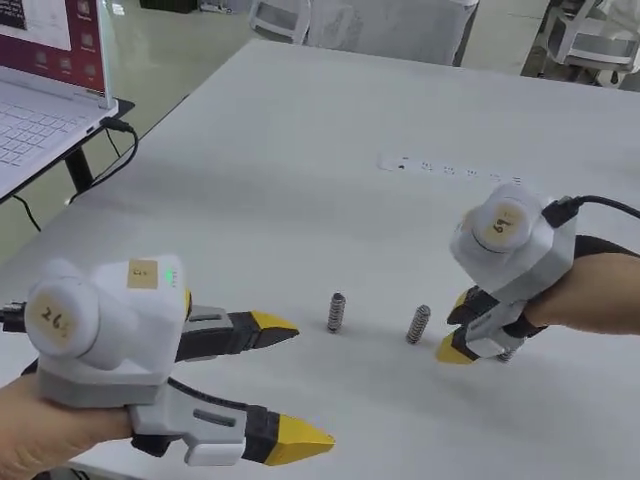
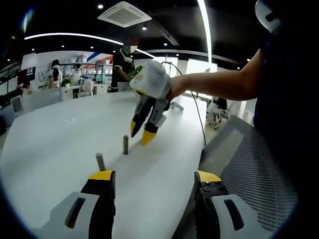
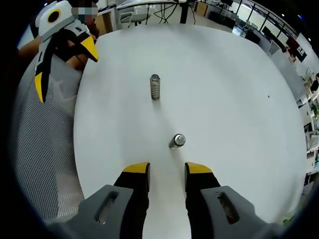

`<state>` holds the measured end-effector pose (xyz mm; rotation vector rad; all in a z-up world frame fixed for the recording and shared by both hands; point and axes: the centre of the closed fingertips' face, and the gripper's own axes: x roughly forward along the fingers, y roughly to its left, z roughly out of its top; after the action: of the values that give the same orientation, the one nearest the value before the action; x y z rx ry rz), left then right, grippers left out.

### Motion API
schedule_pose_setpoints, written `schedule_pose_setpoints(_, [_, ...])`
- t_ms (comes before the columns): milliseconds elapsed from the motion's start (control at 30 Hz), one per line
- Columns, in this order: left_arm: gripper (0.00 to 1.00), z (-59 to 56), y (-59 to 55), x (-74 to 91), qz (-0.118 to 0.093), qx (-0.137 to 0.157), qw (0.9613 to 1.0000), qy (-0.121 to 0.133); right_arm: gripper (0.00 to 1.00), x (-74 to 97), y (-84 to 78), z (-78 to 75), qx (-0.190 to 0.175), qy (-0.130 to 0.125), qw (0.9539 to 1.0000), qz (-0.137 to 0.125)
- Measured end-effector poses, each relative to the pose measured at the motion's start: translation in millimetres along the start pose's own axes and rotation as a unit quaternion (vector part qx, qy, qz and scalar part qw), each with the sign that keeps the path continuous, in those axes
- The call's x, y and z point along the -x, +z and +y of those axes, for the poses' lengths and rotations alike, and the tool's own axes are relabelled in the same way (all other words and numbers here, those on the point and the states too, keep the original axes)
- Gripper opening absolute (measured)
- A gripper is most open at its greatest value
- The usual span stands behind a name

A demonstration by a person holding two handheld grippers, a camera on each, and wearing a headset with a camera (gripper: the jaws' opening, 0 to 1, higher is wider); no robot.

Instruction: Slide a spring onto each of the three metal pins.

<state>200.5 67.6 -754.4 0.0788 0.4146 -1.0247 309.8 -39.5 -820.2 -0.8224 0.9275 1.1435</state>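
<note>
Counting two of three done: first sprung pin and second sprung pin stand upright side by side toward the near edge of the tabletop, the third not made out, perhaps hidden under the right tool, which is narrowly parted and empty, while the left tool is wide open and empty.

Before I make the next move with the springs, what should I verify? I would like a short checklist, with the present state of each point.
1. Left tool is free: ok, its jaws are wide open with nothing between them.
2. Right tool is free: ok, its jaws are apart and hold nothing.
3. First spring stands on its pin: ok, coils show around the upright pin.
4. Second spring stands on its pin: ok, coils show in the head view.
5. Third pin has its spring: cannot tell, the right tool hides the table beneath it.
6. The tools are apart from each other: ok.
</note>
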Motion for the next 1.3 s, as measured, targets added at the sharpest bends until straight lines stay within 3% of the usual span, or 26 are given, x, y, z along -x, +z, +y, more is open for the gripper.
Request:
schedule_pose_setpoints(200, [0.59,1.3,-0.9,-0.1,0.0,0.002,1.0,0.001,0.27,11.1,6.0,10.2,-0.031,-0.008,0.9982,-0.051])
schedule_pose_setpoints(467, [0.59,4.6,-0.9,0.5,0.0,0.004,1.0,0.003,0.27,26.2,3.8,24.0,-0.056,-0.02,0.994,-0.092])
schedule_pose_setpoints(633, [0.59,5.3,-0.9,0.3,-0.001,0.006,1.0,0.004,0.28,40.5,7.7,29.1,-0.079,-0.029,0.9873,-0.135])
schedule_pose_setpoints(867, [0.59,6.3,-1.4,1.9,-0.002,0.007,1.0,0.006,0.28,55.5,2.0,38.0,-0.095,-0.048,0.9804,-0.165])
schedule_pose_setpoints(1300, [0.59,1.3,-1.7,1.4,-0.002,0.009,1.0,0.003,0.31,77.4,-22.6,47.9,-0.139,-0.073,0.9622,-0.223])
